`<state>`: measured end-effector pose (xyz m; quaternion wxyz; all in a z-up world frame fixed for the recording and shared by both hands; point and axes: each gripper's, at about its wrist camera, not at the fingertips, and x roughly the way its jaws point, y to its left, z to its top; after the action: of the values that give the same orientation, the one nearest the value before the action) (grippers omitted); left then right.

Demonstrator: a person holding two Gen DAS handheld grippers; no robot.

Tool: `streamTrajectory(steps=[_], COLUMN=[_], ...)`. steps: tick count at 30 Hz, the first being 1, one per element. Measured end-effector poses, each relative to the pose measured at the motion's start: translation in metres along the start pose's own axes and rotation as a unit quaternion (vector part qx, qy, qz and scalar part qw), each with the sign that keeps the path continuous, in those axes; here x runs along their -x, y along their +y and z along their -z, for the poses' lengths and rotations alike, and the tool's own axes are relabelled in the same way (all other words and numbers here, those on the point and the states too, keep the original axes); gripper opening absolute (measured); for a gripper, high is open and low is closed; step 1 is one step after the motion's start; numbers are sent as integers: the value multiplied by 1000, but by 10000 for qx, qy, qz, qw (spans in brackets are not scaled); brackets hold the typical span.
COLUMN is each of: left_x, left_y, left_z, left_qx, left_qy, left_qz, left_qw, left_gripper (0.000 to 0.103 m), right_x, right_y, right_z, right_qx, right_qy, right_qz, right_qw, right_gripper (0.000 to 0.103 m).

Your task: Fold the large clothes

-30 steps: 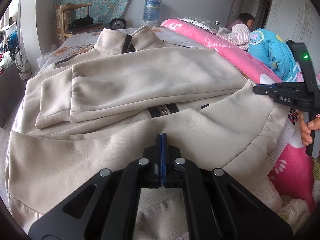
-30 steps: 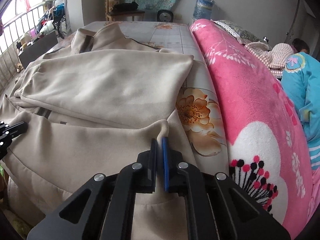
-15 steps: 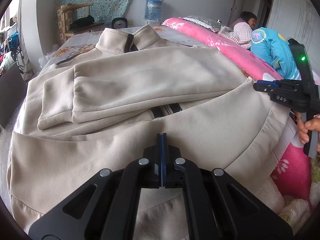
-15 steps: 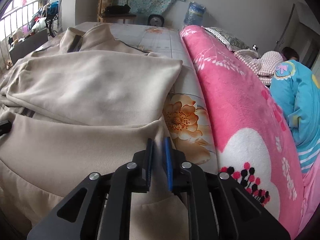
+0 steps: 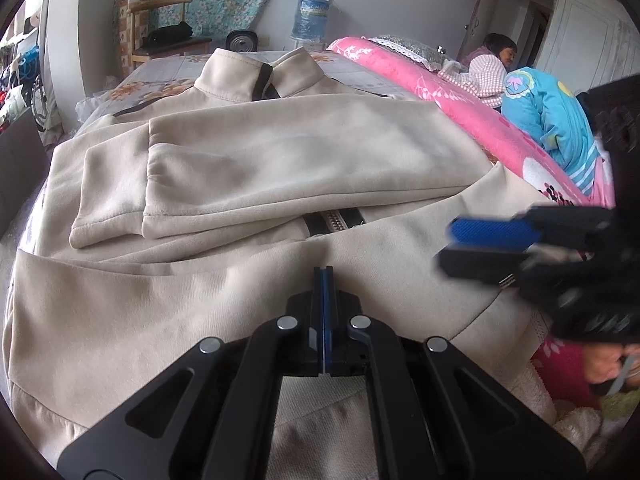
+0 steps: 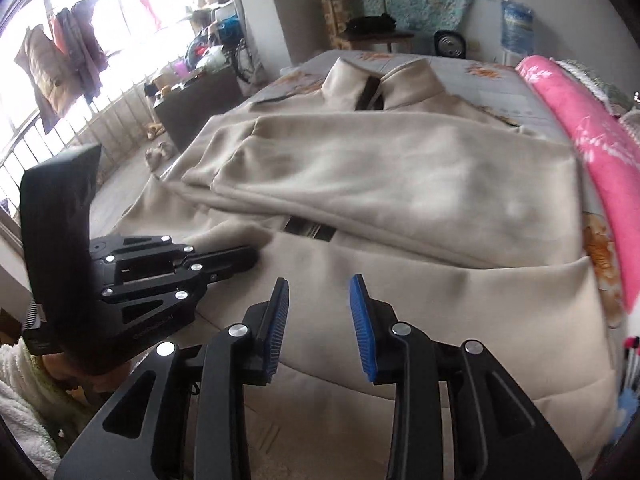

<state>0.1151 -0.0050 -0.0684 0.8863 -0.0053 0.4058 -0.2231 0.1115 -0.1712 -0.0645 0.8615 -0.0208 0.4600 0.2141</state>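
Beige jacket (image 6: 400,184) lies flat on the bed, sleeves folded across, hem nearest. Left gripper (image 5: 323,280) pinches the near hem; right gripper (image 6: 320,312), jaws just parted and empty, hovers above it. Regrip hem level with left before lifting.

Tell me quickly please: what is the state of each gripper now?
Left gripper: closed, pinching the beige jacket at its folded-up hem.
Right gripper: open, jaws just opening, nothing between them, above the jacket.

The big beige jacket (image 6: 400,200) is soft, fuzzy cloth with a metal zipper (image 5: 334,218). The pink blanket (image 5: 460,116) looks fluffy. The right gripper (image 6: 320,320) is smooth black plastic with bumpy blue pads (image 6: 362,328).
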Motion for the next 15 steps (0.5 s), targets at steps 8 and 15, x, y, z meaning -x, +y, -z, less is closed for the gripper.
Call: streamTrajectory(steps=[8, 15], left_x=[14, 48], left_y=[24, 81], left_z=[7, 26], left_qx=[269, 538], left_qy=[-100, -156], left_qz=[21, -715], left_qw=[9996, 9959], left_gripper=[1, 1], right_x=[-7, -3], right_y=[1, -3], right_z=[5, 5], right_qx=[50, 52], right_qy=[-178, -205], right_qz=[72, 13], right_qw=[9998, 9998], right_gripper=[32, 31])
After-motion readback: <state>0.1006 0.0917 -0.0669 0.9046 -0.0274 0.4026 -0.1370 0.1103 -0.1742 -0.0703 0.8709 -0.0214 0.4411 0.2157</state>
